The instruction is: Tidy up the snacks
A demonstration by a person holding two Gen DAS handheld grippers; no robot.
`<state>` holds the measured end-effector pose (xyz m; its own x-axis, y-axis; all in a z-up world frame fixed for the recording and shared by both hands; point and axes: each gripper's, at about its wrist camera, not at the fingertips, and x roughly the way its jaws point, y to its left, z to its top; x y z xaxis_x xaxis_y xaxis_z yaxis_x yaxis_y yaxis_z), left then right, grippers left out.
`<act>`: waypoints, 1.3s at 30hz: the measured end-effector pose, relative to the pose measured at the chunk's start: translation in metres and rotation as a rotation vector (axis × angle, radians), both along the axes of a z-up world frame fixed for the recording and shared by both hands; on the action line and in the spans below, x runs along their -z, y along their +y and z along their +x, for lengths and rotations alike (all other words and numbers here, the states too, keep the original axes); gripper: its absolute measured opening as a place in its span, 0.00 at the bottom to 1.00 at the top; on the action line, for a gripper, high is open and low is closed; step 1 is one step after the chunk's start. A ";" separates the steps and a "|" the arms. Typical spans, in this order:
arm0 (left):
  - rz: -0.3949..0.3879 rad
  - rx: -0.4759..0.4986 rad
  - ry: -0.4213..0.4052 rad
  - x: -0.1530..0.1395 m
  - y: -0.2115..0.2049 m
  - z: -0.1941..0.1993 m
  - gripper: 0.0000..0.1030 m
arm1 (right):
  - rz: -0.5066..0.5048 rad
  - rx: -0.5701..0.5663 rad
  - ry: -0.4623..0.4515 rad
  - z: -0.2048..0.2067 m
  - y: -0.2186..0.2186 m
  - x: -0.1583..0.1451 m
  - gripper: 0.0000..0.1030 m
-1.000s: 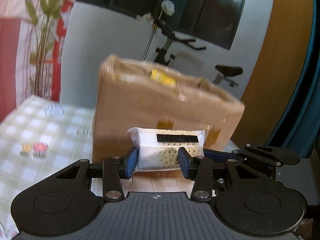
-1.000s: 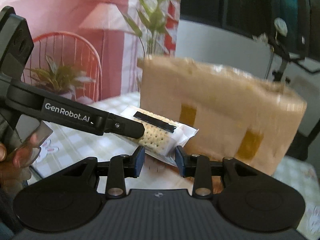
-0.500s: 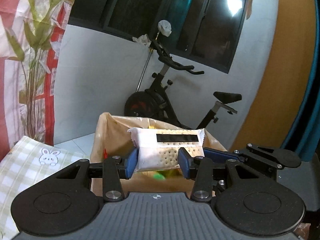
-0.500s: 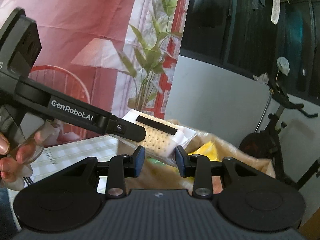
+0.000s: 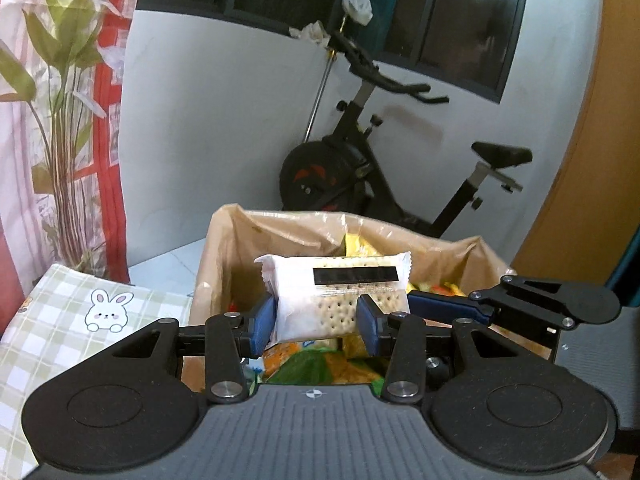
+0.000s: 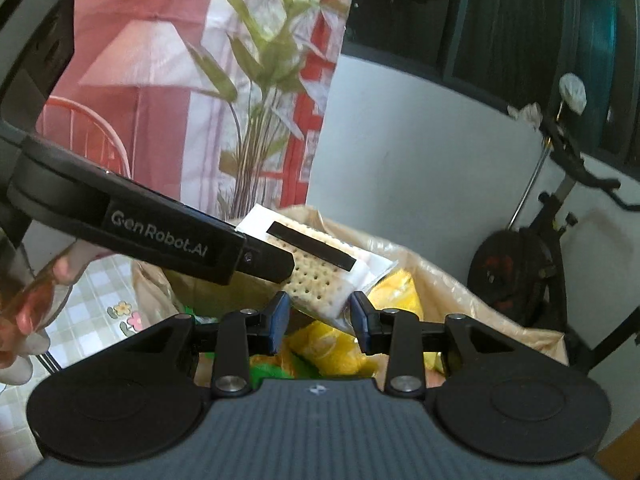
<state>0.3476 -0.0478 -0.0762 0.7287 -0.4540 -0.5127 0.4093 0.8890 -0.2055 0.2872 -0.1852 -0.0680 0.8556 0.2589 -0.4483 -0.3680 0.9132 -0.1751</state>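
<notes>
I hold one cracker packet (image 5: 336, 300) above the open box (image 5: 224, 240) of snacks, my left tongs (image 5: 316, 322) and right tongs (image 6: 318, 316) both clamped on it, so uneven release could tip it outside the box.

Each camera sits behind its own fingers, facing forward and slightly downward, at close range. The left wrist view looks past its fingers (image 5: 266, 322) into the open cardboard box (image 5: 224, 248). The right wrist view looks in from the right. Both views share the cracker packet (image 5: 336, 292) (image 6: 316, 268), the box, and the exercise bike (image 5: 360, 168) beyond the fingers.
</notes>
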 end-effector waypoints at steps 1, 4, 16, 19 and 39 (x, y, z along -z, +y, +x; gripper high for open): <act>0.009 -0.003 0.001 0.002 0.000 0.000 0.46 | 0.005 0.004 0.012 0.003 -0.001 0.001 0.35; 0.030 -0.010 -0.008 0.001 -0.001 -0.003 0.46 | 0.026 0.006 0.029 0.003 -0.004 0.005 0.35; 0.109 -0.069 -0.125 -0.025 0.004 -0.032 0.87 | 0.070 0.100 0.021 -0.018 -0.015 -0.005 0.64; 0.110 -0.097 -0.138 -0.032 0.008 -0.042 0.92 | 0.120 0.136 0.014 -0.029 -0.024 -0.012 0.81; 0.115 -0.137 -0.304 -0.072 0.013 -0.143 0.93 | 0.258 0.342 -0.072 -0.134 -0.048 -0.052 1.00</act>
<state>0.2050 -0.0349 -0.0042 0.9061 -0.2929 -0.3053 0.3114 0.9502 0.0123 0.1533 -0.2335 -0.0156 0.9384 0.0507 -0.3419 -0.0319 0.9977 0.0603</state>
